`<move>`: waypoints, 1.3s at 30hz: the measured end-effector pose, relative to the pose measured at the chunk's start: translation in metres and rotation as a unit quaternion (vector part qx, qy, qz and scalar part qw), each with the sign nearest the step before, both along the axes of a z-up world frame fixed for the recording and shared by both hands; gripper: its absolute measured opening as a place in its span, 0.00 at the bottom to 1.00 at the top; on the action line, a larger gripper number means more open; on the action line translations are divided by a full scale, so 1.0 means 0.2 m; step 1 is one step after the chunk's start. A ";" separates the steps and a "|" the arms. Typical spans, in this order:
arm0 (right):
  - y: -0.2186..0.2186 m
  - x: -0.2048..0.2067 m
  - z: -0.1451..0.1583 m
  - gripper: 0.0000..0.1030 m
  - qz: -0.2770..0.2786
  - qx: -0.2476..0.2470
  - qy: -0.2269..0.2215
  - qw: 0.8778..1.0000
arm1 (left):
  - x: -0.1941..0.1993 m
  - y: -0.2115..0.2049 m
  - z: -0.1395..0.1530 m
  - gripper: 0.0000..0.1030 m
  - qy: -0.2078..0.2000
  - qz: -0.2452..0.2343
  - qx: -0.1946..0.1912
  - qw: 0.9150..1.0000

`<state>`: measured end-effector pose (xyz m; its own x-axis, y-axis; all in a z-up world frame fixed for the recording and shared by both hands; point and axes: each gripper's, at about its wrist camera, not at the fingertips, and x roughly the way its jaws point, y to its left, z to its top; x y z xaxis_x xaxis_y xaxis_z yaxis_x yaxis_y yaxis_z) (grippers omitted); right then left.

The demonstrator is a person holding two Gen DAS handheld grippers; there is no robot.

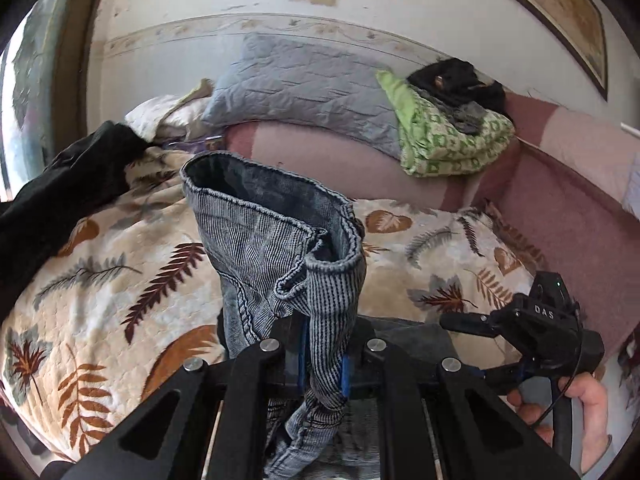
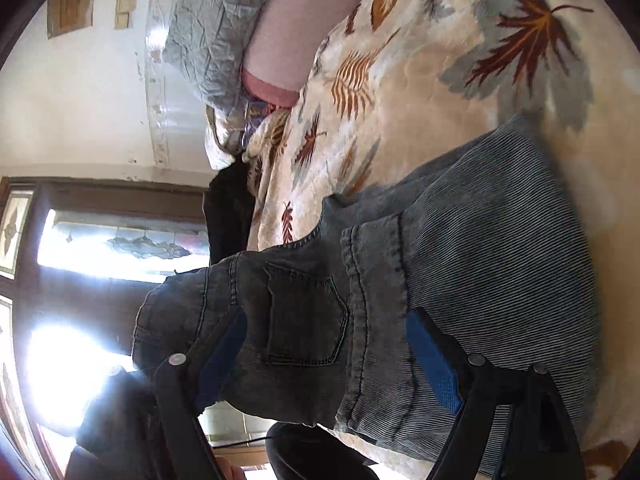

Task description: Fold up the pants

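Grey-blue striped denim pants (image 1: pixel 280 232) rise in front of the left wrist camera, a leg hem opening upward. My left gripper (image 1: pixel 322 360) is shut on a bunched fold of this denim, lifted above the leaf-patterned bedspread (image 1: pixel 100 280). In the right wrist view the rest of the pants (image 2: pixel 480 248) lies folded on the bedspread, with a back pocket showing. My right gripper (image 2: pixel 328 356) stands open over that pocket area, its blue pads wide apart. From the left wrist view the right gripper (image 1: pixel 476 348) is low on the right with nothing between its fingers.
A grey quilted pillow (image 1: pixel 304 88) and a green patterned blanket (image 1: pixel 452 136) with dark clothes on top lie against the wall. A black garment (image 1: pixel 72 184) sits on the bed's left. A person's hand (image 1: pixel 592 412) holds the right gripper. A bright window (image 2: pixel 80 360) is behind.
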<state>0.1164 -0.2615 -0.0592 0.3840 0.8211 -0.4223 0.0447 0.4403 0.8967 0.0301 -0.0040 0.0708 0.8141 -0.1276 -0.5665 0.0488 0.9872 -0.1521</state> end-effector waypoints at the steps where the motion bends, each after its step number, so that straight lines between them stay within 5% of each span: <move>1: -0.06 -0.01 -0.01 0.82 -0.012 0.003 0.001 1.000 | 0.00 -0.09 -0.01 0.11 -0.001 -0.016 0.011 1.000; 6: -0.34 -0.07 -0.09 0.82 -0.059 0.026 0.008 0.998 | -0.03 -0.50 -0.17 0.11 0.024 -0.095 0.057 0.994; 11: -0.52 -0.10 -0.19 0.82 -0.103 0.063 0.027 0.992 | 0.03 -0.74 -0.56 0.11 0.137 -0.123 0.111 0.977; 14: -0.54 -0.11 -0.19 0.82 -0.108 0.071 0.021 0.991 | -0.01 -0.76 -0.54 0.11 0.124 -0.121 0.126 0.977; 22: -0.54 -0.11 -0.20 0.82 -0.108 0.074 0.017 0.991 | -0.01 -0.70 -0.36 0.11 0.092 -0.096 0.089 0.987; 28: -0.53 -0.12 -0.20 0.82 -0.110 0.064 0.013 0.992 | 0.03 -0.77 -0.54 0.11 0.139 -0.101 0.112 0.979; 39: -0.53 -0.11 -0.21 0.82 -0.107 0.055 0.009 0.993 | 0.05 -0.77 -0.56 0.11 0.142 -0.098 0.115 0.978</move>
<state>0.0938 -0.3674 -0.1004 0.5480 0.7634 -0.3419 0.1425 0.3176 0.9375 0.0405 -0.1583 -0.0405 0.5930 -0.1082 -0.7979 0.2295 0.9725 0.0386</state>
